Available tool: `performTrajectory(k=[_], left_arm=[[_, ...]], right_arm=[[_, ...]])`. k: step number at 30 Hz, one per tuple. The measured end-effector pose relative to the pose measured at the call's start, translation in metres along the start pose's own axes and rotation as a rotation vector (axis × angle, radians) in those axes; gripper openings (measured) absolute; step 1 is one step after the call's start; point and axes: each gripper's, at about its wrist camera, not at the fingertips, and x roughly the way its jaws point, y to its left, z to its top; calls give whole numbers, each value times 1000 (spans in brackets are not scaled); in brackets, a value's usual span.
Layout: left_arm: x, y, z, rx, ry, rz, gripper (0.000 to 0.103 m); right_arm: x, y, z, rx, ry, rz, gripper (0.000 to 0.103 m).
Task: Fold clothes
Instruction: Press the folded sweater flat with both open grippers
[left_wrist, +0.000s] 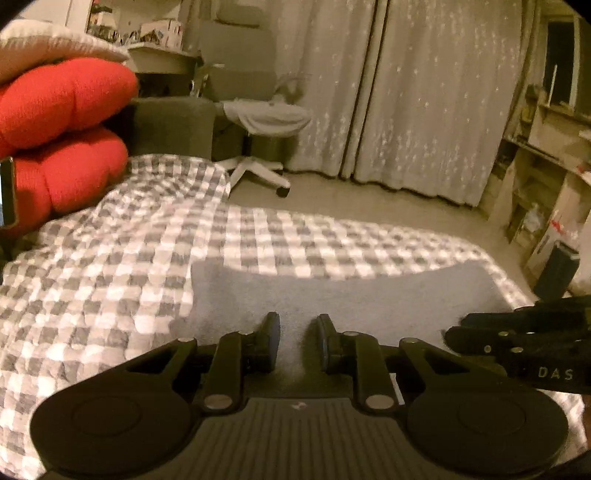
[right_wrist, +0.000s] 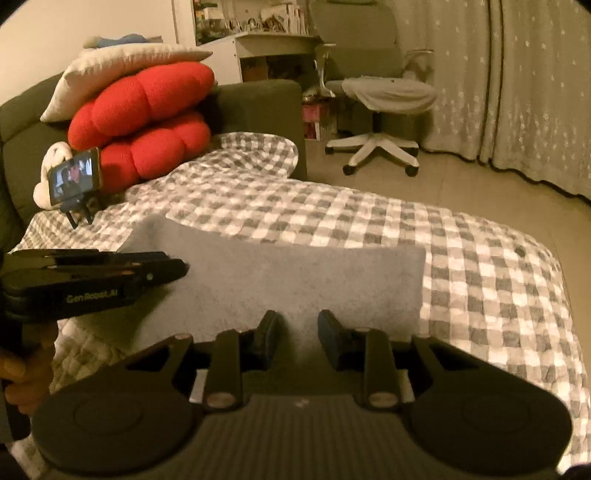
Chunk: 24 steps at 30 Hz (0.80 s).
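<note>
A grey cloth (right_wrist: 280, 273) is seen lying flat on the checked blanket (right_wrist: 480, 266), folded into a neat rectangle, its far edge straight and its right edge square. It is spread across the near part of the bed, directly ahead of both cameras.

The right gripper (right_wrist: 297, 334) is held low over the near edge of the cloth, jaws parted by a moderate gap, nothing gripped between them; grey fabric is seen through the gap. The left gripper (left_wrist: 297, 338) is poised likewise over the cloth's near edge, jaws set apart by a similar gap and empty. In the right wrist view the left gripper is seen side-on, over the cloth's left end, held by a hand (right_wrist: 22, 373) at the frame's left edge. Whether either gripper touches the cloth cannot be told.

Beyond the cloth, two red cushions (right_wrist: 147, 122) are stacked against the dark headboard (right_wrist: 258, 107), with a pale pillow (right_wrist: 122, 74) laid on top. A phone (right_wrist: 74, 179) on a small stand is propped just beside the cushions, its screen lit. Past the bed, a swivel chair (right_wrist: 376, 110) draped with a pale garment stands on the floor, before starred curtains (right_wrist: 517, 92). Shelves (left_wrist: 543, 155) are seen at the right in the left wrist view.
</note>
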Motion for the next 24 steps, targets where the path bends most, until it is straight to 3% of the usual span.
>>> performTrajectory(k=[4, 10, 15, 19, 24], left_arm=[[3, 5, 1, -34, 11, -3, 21], [5, 6, 1, -15, 16, 10, 21], [3, 10, 1, -27, 11, 9, 21], [9, 9, -1, -4, 16, 12, 21], [8, 18, 2, -62, 29, -8, 21]], right_arm=[[-10, -1, 1, 5, -44, 6, 27], [-3, -7, 0, 23, -2, -18, 26], [-13, -5, 0, 12, -43, 11, 27], [-1, -3, -2, 11, 11, -3, 27], [-7, -13, -3, 45, 9, -18, 27]])
